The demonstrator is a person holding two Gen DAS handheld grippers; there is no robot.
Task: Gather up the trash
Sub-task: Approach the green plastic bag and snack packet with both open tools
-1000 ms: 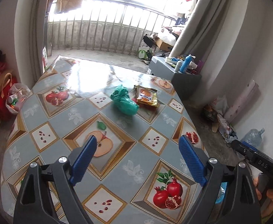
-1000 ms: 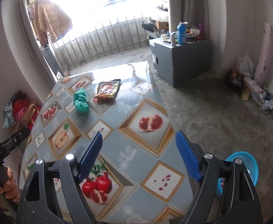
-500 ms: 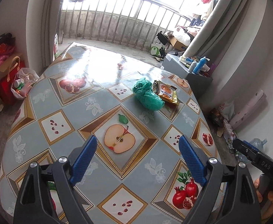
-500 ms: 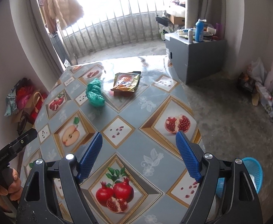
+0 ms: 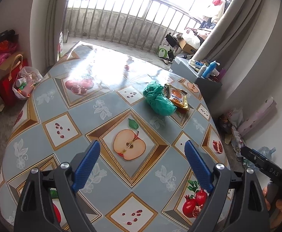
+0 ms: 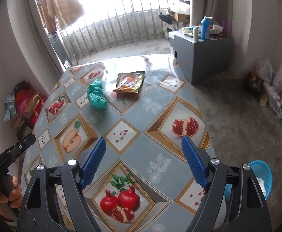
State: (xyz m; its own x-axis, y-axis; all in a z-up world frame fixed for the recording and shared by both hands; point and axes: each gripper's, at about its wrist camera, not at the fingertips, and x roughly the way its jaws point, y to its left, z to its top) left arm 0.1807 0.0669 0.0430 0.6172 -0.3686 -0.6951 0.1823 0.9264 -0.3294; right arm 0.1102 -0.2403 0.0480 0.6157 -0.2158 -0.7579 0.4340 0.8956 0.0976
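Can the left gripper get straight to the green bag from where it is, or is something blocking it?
Probably yes. The left gripper is open and holds nothing, and only bare tablecloth lies between it and the green bag. The snack packet sits on the bag's far side, touching it, out of the way.

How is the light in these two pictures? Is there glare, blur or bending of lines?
Left wrist view: the window overexposes, and white glare washes out the far end of the table; the green bag and snack packet stay sharp. Right wrist view: the window is blown out too, with a paler sheen beyond the packet. Both views: fisheye bending, dark corners, no motion blur.
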